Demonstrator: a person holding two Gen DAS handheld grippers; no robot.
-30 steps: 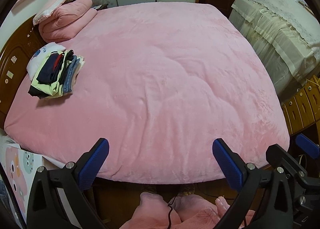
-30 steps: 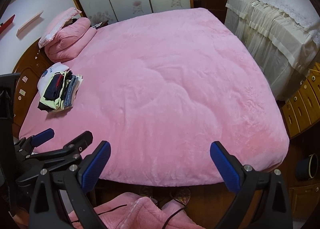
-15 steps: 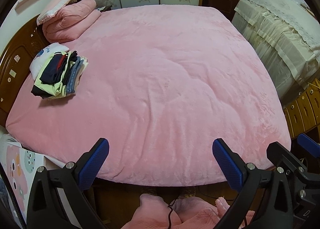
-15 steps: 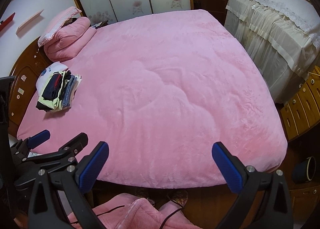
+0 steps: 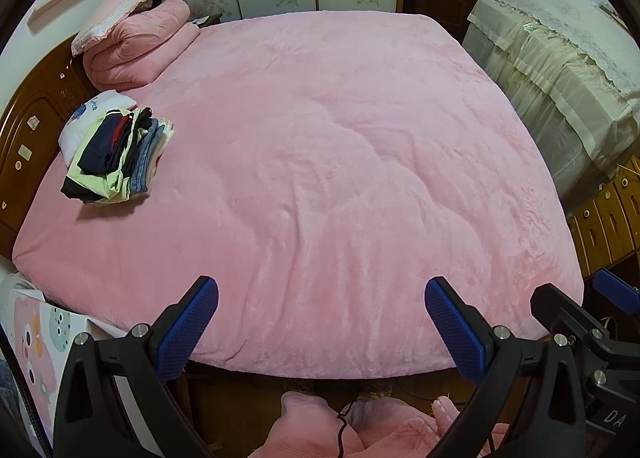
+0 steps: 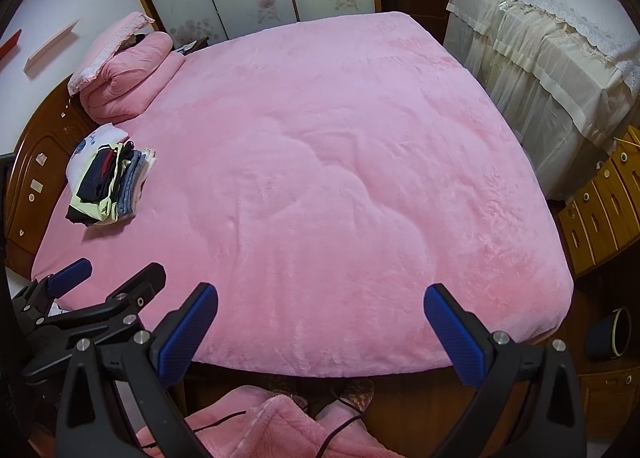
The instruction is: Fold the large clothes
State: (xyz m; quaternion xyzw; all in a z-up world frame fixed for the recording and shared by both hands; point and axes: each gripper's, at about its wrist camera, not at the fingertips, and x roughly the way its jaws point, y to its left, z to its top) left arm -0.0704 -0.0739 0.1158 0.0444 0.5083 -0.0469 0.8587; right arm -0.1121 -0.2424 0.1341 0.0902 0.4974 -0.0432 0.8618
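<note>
Both my left gripper (image 5: 321, 318) and right gripper (image 6: 321, 322) hang jaws apart, empty, unchanged; view has crept forward slightly, folded clothes stack (image 5: 116, 155) at 10 o'clock on the pink bed (image 5: 340, 161).

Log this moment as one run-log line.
left gripper: open, empty | right gripper: open, empty | both above bed's near edge | folded clothes stack: untouched near headboard | pink blanket: spread flat
</note>
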